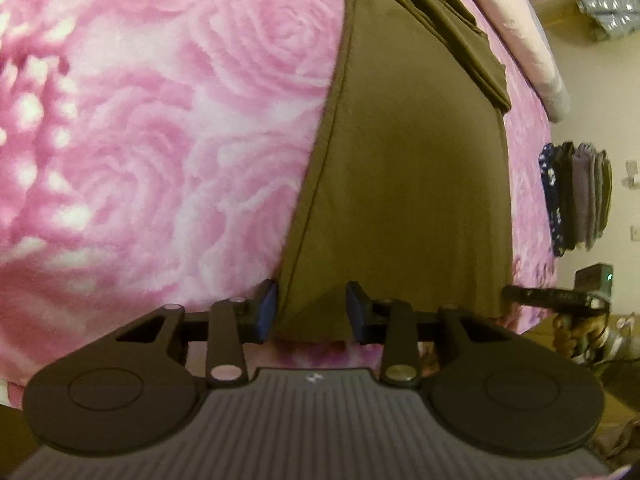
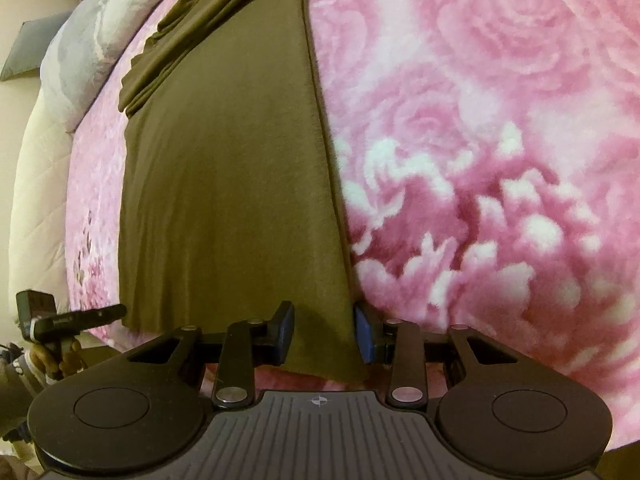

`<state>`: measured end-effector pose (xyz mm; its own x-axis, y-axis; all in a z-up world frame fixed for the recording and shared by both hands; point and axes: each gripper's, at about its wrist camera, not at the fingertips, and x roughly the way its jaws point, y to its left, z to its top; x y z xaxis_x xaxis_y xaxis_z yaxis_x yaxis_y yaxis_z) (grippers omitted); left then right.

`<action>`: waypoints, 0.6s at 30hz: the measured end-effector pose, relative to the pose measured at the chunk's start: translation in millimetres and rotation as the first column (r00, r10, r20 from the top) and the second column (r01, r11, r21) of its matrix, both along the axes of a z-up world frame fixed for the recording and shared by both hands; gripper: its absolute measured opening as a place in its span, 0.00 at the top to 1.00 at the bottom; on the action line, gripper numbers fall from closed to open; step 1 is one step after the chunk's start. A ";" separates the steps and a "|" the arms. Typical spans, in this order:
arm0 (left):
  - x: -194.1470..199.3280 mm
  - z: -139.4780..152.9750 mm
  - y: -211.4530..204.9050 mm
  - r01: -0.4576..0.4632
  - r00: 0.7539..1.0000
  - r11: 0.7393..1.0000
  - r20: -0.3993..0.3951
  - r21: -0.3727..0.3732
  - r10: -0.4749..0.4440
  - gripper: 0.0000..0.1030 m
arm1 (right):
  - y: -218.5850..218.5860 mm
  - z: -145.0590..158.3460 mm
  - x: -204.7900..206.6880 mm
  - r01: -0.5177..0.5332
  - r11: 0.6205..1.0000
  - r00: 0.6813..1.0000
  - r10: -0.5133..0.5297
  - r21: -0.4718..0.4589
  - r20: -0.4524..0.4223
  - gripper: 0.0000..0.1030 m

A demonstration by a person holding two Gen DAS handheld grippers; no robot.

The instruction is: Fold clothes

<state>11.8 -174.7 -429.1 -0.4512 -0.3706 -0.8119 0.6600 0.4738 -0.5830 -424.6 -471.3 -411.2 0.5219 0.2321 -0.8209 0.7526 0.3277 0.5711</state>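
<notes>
Meanwhile, on the pink rose-patterned fleece blanket [image 1: 160, 120], I work the near hem of an olive-brown jersey garment [image 1: 400, 180], which lies flat and lengthwise away from me, its far end already doubled over in loose pleats.

My left gripper [image 1: 312, 312] straddles the hem's left corner. Its blue pads stand apart with cloth between them and do not yet press, so I judge that corner unpinched.

My right gripper [image 2: 325, 334] straddles the opposite corner, where the seamed edge runs down to the hem. Those pads also show gaps beside the fabric, so nothing is clamped. Each tool sits at one corner so both can lift together and carry the hem toward the far end, I judge.

Edges read cleanly: the left side slants, the right seam is straight. Blanket lies bare on both flanks and ahead, giving room. A stack of folded clothes [image 1: 576, 196] sits well apart.
</notes>
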 end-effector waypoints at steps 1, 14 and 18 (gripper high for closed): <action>0.2 0.0 -1.3 0.019 1.000 1.000 0.003 0.004 -0.019 0.98 | -1.7 -0.5 2.0 -0.009 1.000 1.000 0.009 0.005 -0.005 0.82; 39.7 81.6 -46.8 -0.039 0.999 0.981 -0.007 -0.191 0.038 0.99 | -54.3 57.2 5.2 0.075 0.997 0.989 -0.074 -0.006 0.128 0.98; 76.7 111.7 -108.5 -0.134 0.991 0.924 -0.023 -0.358 0.135 0.98 | -111.2 89.5 28.2 0.192 0.977 0.950 -0.162 -0.089 0.268 0.98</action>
